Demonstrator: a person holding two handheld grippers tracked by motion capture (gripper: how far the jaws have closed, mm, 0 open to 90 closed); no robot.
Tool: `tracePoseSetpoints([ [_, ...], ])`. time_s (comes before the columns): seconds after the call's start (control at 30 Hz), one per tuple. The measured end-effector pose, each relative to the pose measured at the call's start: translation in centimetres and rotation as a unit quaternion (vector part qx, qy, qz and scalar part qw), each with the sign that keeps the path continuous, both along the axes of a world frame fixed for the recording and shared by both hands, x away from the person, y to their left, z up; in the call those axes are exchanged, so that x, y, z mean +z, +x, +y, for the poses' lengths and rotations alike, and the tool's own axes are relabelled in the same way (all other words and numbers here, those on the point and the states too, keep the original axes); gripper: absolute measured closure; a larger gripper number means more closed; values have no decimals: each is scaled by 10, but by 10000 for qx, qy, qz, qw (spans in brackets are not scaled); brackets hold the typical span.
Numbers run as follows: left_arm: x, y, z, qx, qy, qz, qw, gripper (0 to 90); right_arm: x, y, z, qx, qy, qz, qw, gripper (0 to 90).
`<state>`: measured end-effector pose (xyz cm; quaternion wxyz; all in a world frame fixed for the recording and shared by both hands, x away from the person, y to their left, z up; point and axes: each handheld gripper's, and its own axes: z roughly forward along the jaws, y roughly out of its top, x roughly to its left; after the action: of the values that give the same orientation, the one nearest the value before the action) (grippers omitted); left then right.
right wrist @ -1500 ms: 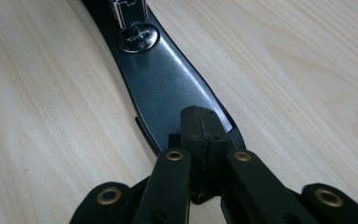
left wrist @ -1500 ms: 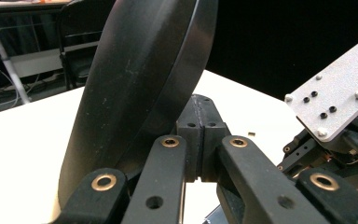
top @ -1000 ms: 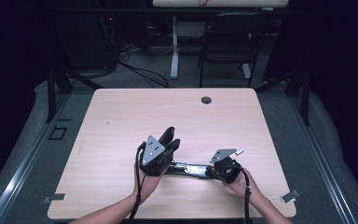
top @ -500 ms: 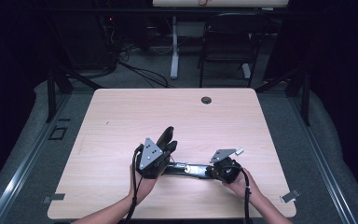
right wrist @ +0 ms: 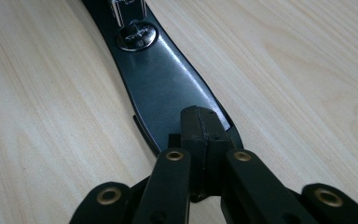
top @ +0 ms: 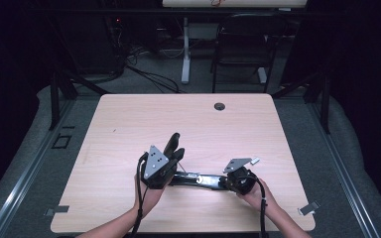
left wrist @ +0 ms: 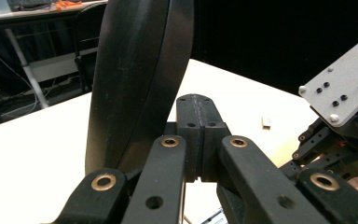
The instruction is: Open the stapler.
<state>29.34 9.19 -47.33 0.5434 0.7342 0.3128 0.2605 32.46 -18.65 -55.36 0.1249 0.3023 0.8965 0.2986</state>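
A long black hinged tool (top: 198,179) lies on the wooden table (top: 129,124) between my two grippers. One black arm (left wrist: 135,84) of it rises steeply, close along the left side of my left gripper (left wrist: 196,100), whose pads meet with nothing between them. In the high view my left gripper (top: 178,154) tilts upward beside that raised arm (top: 171,141). The tool's flat arm (right wrist: 163,79), with a silver screw (right wrist: 136,35), lies on the wood. My right gripper (right wrist: 199,114) is shut, its tips resting on that arm's narrow end. Seen from above, my right gripper (top: 224,182) points left along the tool.
A round cable hole (top: 220,106) sits near the table's far edge. Grey clips lie at the near right corner (top: 310,208) and the near left corner (top: 57,210). A dark chair (top: 243,44) and desk legs stand beyond the table.
My left gripper has shifted slightly toward the person with the raised arm beside it. The right gripper has stayed put.
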Motion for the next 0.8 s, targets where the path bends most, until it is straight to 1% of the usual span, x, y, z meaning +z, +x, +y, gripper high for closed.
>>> tracePoseSetpoints([
  [0.17,1,-2,3,-9,21,-20,10000,900,0,0,0,-14,-15,4,10000,900],
  [0.23,1,-2,4,-21,-37,10,10000,900,0,0,0,-19,-15,6,10000,900],
  [0.4,2,-2,6,-10,-19,9,10000,900,0,0,0,-20,-6,8,10000,900],
  [0.5,2,-3,6,54,-41,-4,10000,900,0,0,0,-22,-9,7,10000,900],
  [0.73,2,-3,10,89,-26,-24,10000,900,0,0,0,-18,-9,5,10000,900],
  [0.8,3,-3,13,167,-49,-39,9998,900,0,0,0,-11,-13,8,10000,900],
])
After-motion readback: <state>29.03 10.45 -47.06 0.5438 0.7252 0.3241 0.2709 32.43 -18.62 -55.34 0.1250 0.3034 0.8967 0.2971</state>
